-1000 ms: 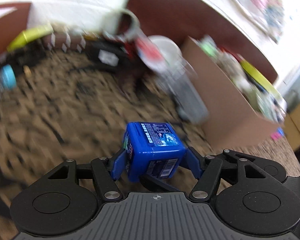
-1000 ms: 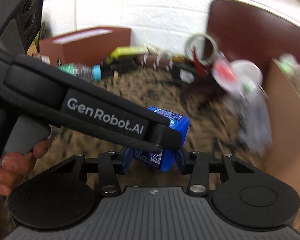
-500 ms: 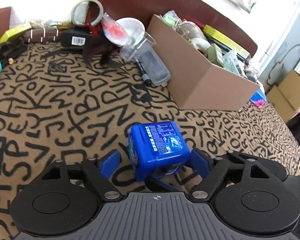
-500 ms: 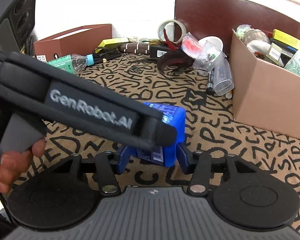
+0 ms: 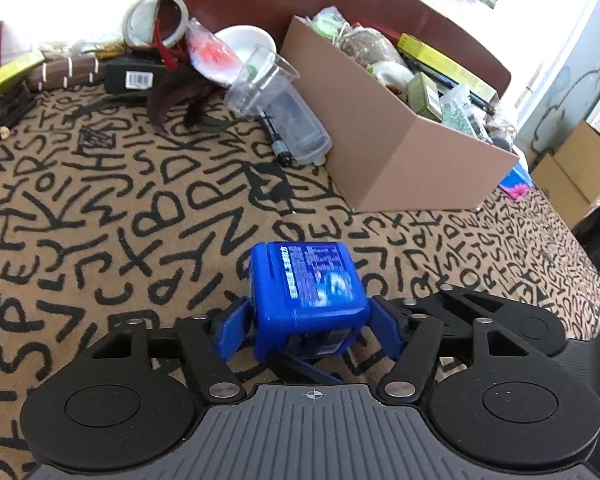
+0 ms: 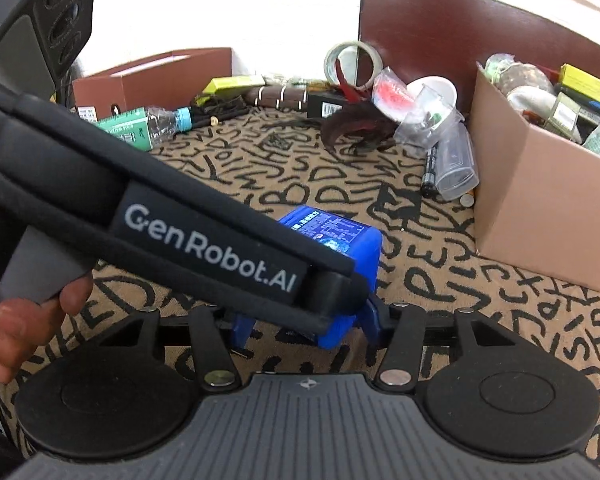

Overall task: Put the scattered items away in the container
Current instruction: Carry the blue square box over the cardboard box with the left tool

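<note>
A blue plastic box [image 5: 306, 296] sits between both grippers above the letter-patterned cloth; it also shows in the right wrist view [image 6: 340, 248]. My left gripper [image 5: 308, 332] has its blue pads spread a little off the box's sides. My right gripper [image 6: 304, 324] has its pads against the box, partly hidden by the left gripper's black body [image 6: 172, 220]. The cardboard container [image 5: 388, 148], full of items, stands at the right; it also shows in the right wrist view [image 6: 540, 200].
Scattered at the back are a tape roll [image 5: 156, 18], a white bowl [image 5: 244, 44], clear plastic cups [image 5: 276, 112], a black marker [image 5: 274, 136], dark feathers [image 5: 180, 96] and a green-labelled bottle [image 6: 144, 128]. A brown box [image 6: 152, 76] stands at back left.
The left gripper's pads opened off the blue box, which now rests in the right gripper. Both views steadied and drew slightly nearer the container.
</note>
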A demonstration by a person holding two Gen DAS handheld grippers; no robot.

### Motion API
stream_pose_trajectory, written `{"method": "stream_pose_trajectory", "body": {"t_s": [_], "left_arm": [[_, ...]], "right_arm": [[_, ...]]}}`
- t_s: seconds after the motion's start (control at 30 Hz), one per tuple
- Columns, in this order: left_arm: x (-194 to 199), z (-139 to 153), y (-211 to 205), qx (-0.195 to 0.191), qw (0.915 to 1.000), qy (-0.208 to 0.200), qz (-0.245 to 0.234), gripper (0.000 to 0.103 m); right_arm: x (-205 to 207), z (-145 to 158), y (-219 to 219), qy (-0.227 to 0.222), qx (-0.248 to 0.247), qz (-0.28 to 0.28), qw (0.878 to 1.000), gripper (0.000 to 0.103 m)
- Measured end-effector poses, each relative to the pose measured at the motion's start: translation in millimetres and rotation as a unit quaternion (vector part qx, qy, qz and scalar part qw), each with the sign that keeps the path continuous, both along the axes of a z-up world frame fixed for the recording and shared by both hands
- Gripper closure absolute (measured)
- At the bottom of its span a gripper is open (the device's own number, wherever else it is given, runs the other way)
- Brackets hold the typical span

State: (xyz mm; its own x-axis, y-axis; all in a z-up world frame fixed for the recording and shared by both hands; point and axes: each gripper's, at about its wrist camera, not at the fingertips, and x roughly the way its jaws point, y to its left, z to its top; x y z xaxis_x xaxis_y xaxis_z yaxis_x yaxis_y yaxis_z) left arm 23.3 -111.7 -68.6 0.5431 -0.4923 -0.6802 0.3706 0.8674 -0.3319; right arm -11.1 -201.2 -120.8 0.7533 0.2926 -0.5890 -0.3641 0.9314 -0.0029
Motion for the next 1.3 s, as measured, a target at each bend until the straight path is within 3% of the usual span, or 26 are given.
{"method": "stream_pose_trajectory", "body": {"t_s": [0.4,0.6,0.77,0.97,1.3], "left_arm": [[14,86,-49,-0.019,0.9935,-0.108,-0.028,0.029],[39,141,-90,-0.049,0.9855,-0.155,-0.048,0.030],[76,172,-133,-0.061,0.9799,-0.178,-0.065,0.030],[130,177,-186,-0.065,0.9814,-0.162,-0.081,0.030],[209,146,-236,-0.062,0.9873,-0.117,-0.089,0.030]], "right_arm": [[2,72,-43,-0.116,-0.006,-0.041,0.992,0.045],[19,123,-82,-0.177,-0.014,-0.072,0.982,0.045],[49,154,-121,-0.198,-0.028,-0.097,0.975,0.045],[99,161,-178,-0.176,-0.021,-0.125,0.976,0.045],[161,139,-232,-0.128,-0.022,-0.129,0.983,0.045]]}}
